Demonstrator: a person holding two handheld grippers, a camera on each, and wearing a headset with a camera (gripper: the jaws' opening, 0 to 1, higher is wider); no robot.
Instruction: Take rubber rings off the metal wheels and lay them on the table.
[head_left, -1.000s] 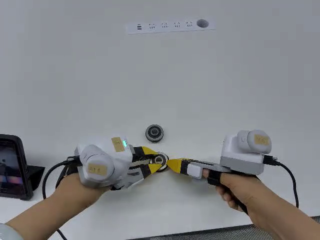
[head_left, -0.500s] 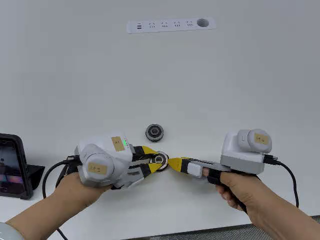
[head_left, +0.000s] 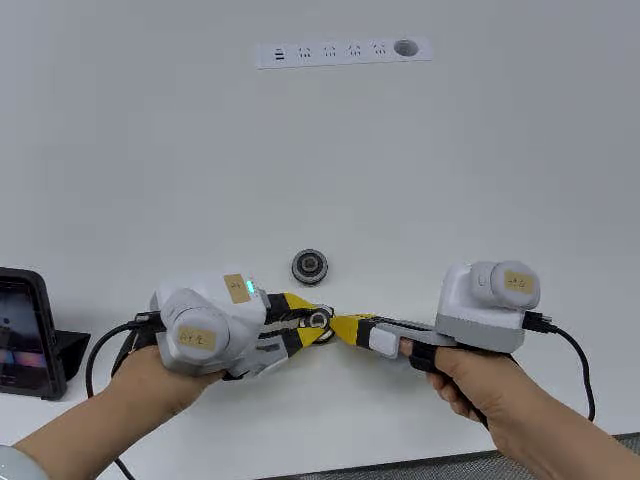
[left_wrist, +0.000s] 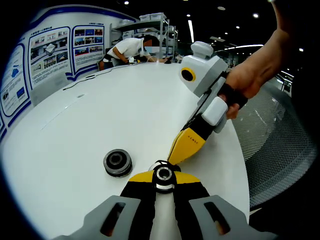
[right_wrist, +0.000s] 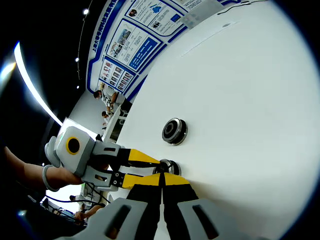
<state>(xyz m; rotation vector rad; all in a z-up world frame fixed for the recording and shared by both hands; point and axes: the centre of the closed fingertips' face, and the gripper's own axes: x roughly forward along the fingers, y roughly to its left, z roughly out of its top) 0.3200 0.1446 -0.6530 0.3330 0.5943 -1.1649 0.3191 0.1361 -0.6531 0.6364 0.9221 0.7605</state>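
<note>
Right gripper tipping upward, nosing into metal wheel. Left gripper jaws pinching wheel above tabletop. Right jaws pressed together at rim, on rubber ring; ring capture unclear. Peeling step in progress. Next: pulling ring outward.

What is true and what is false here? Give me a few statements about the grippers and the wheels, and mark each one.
1. The left gripper holds a metal wheel between its jaws. True.
2. Two wheels lie loose on the table. False: a single loose wheel lies there; the other is in the left gripper.
3. The right gripper has its jaws spread wide. False: they are closed together, with the tip at the held wheel.
4. A power strip lies at the far side of the table. True.
</note>
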